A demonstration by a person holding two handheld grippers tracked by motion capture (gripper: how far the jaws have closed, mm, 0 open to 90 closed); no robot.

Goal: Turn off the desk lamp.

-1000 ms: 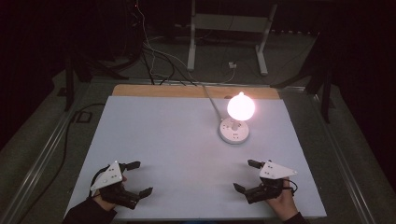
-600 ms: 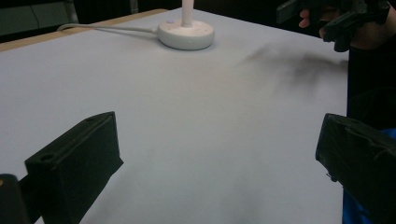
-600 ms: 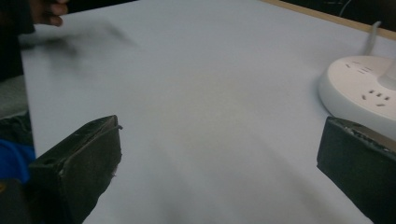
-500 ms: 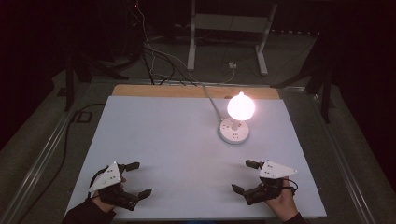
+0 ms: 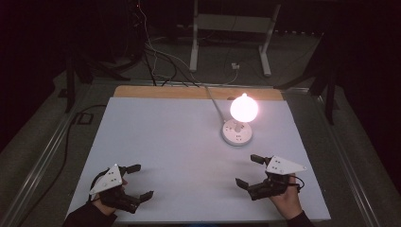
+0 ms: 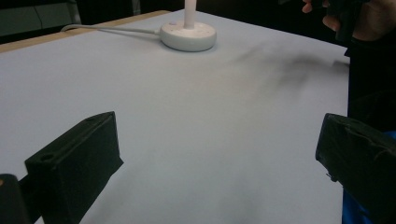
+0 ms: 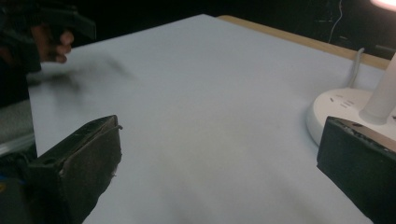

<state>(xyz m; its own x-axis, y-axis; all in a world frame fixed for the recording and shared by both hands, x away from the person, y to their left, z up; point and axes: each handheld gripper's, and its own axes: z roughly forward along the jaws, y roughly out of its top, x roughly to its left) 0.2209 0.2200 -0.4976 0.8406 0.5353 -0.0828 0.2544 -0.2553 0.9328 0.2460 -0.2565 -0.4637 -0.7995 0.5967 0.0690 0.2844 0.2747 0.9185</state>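
Lit lamp (image 5: pixel 240 122) stands on white tabletop (image 5: pixel 170 142); your left tool (image 5: pixel 137 182) and right tool (image 5: pixel 249 171) rest near lamp-side edge, jaws wide, holding nothing; no task begun, seemingly.

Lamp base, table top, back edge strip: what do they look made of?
Round white lamp base: likely moulded plastic, smooth with a soft sheen and small moulded marks on top. Pale grey table top: matte sheet, possibly laminate or paper; no glare under the glowing bulb. Tan strip along the far edge: looks like wood, warm colour; grain too small to tell.
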